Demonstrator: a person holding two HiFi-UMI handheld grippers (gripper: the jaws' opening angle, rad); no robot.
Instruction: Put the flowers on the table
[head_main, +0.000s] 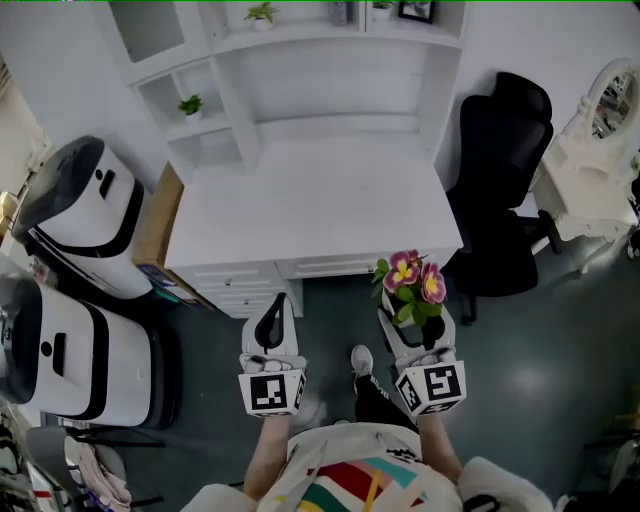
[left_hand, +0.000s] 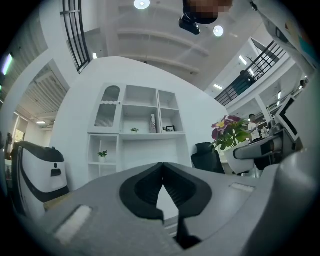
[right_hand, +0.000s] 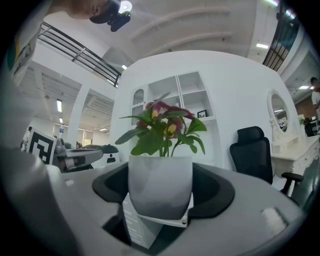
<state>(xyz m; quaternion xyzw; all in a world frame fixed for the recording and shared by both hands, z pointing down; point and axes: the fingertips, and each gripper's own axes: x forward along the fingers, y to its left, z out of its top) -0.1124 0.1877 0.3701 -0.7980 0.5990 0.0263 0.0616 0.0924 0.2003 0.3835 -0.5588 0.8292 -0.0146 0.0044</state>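
- Right hand-held gripper (head_main: 415, 322) is clenched on the white pot (right_hand: 160, 187) of the flowers (head_main: 412, 280); its 2 jaws stand wide, 1 against each side of the pot.
- In the right gripper view the pot sits upright and centred between the jaws, with the pink and yellow blooms and green leaves rising above the rim.
- In the head view the blooms stand just past this hand-held gripper's tips, on the side away from the person, and hide the pot.
- Flowers and pot hang in the air over the dark floor (head_main: 540, 350), just in front of the right front corner of the white bench (head_main: 310, 210); they do not touch it.
- Left hand-held gripper (head_main: 277, 308) is clenched shut on nothing: in the left gripper view its dark pads meet at the tips.
- It hovers beside the right one, near the bench's front edge and drawers (head_main: 235, 285), well apart from the flowers.
- From the left gripper view the flowers show off to the right, level with the black chair (head_main: 500, 180).
- 2 white and black machines (head_main: 80, 210) stand to the left of the bench.
- The person's shoe (head_main: 362, 358) shows on the floor between the 2 hand-held grippers.
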